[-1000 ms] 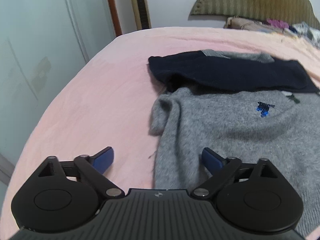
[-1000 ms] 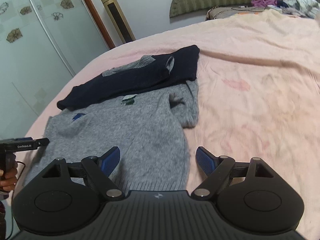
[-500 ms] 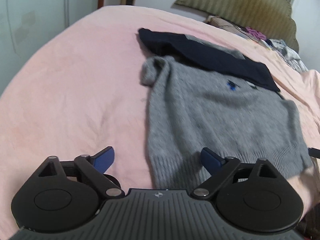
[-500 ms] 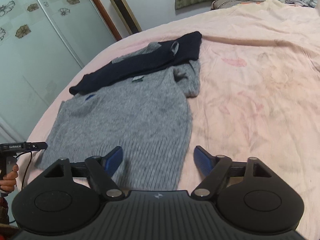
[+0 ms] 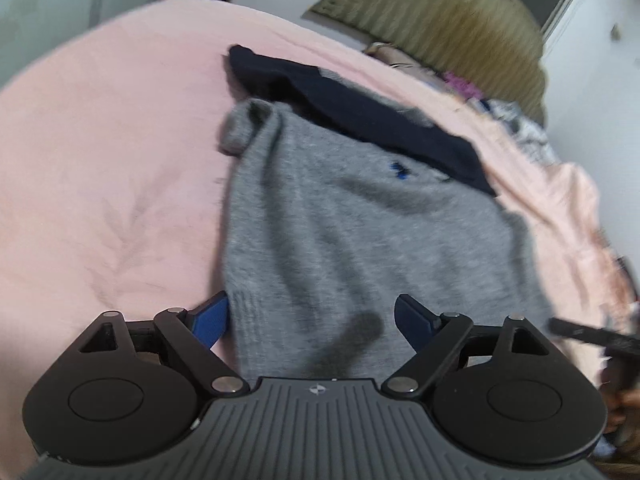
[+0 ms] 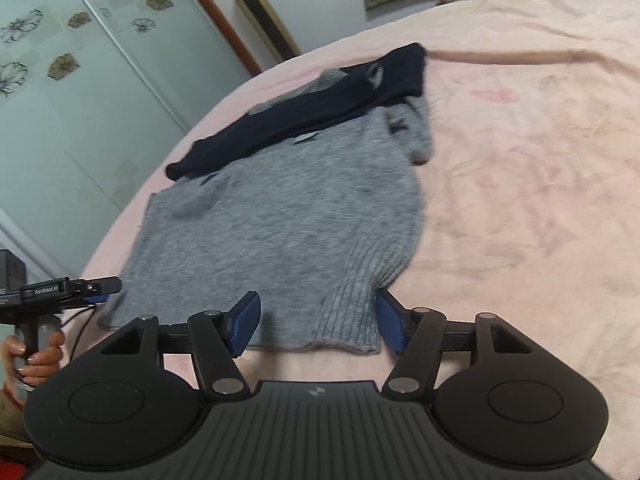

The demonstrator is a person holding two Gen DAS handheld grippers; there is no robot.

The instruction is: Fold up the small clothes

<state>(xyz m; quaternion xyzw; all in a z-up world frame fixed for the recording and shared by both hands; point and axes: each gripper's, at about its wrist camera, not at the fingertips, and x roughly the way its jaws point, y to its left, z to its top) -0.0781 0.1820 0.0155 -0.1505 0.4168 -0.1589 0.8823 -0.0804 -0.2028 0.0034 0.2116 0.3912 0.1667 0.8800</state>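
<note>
A small grey knit sweater (image 5: 352, 240) lies flat on the pink bed (image 5: 100, 184), with a dark navy part (image 5: 360, 120) folded across its top. My left gripper (image 5: 312, 316) is open, its jaws straddling the hem's left corner. In the right wrist view the same sweater (image 6: 288, 216) shows with its navy band (image 6: 320, 100). My right gripper (image 6: 316, 320) is open, its jaws either side of the ribbed hem's right corner. The left gripper (image 6: 96, 286) also shows there at the hem's other corner.
The pink bedsheet (image 6: 520, 160) stretches wide to the right of the sweater. An olive headboard (image 5: 440, 32) and a pile of clothes (image 5: 500, 108) are at the far end. A glass wardrobe door (image 6: 80, 100) and a gold tower fan (image 6: 260, 20) stand beyond the bed's left side.
Both grippers have drawn back and down to the sweater's bottom hem, one at each corner. Both stay open. The sweater has not moved.
</note>
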